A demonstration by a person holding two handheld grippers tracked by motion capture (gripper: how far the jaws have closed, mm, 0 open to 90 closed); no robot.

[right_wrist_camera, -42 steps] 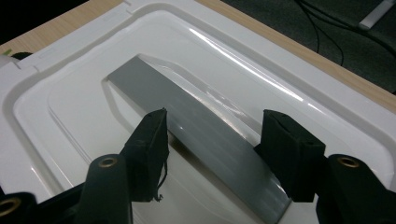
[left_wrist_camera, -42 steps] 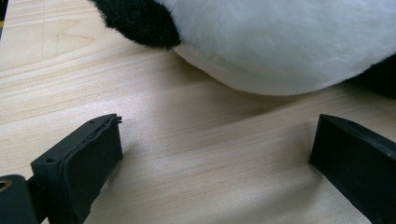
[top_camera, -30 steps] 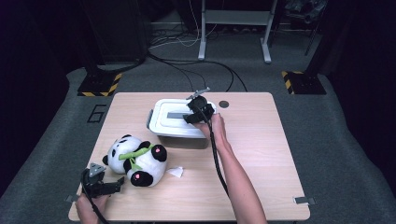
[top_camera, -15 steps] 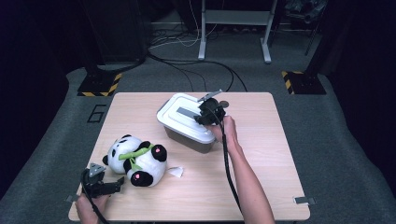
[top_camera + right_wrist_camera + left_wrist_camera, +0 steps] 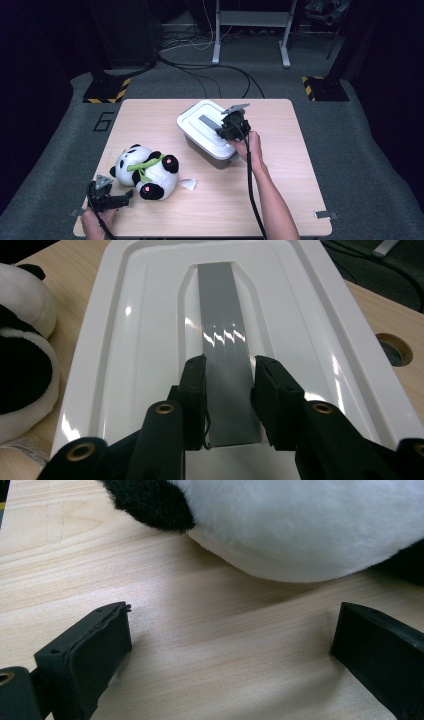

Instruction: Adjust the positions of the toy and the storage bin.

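From the high view I see the white lidded box [image 5: 207,132] on the table [image 5: 300,165], turned at an angle toward 1 o'clock of the table's centre, its grey handle [image 5: 208,122] running along the lid. My right gripper [image 5: 223,131] sits on the lid at the box's 3 o'clock side, at the handle's near end. The plush panda [image 5: 146,170] lies at about 8 o'clock of the table's centre, well apart from the box, with a small white tag [image 5: 187,184] just beside it at its 3 o'clock. My left gripper [image 5: 121,199] rests low at the table's 7 o'clock corner, just beside the panda. In the left gripper view, the left jaws stand wide apart over bare wood with nothing between them; the panda's white body [image 5: 300,525] lies close ahead at 12 o'clock, not touched. In the right gripper view, the right jaws have just been closing and now clamp the grey handle [image 5: 222,330] from both sides near its near end, pads [image 5: 196,385] pressed against its edges; the white lid [image 5: 125,340] spreads around them, and the panda [image 5: 22,360] appears at 9 o'clock.
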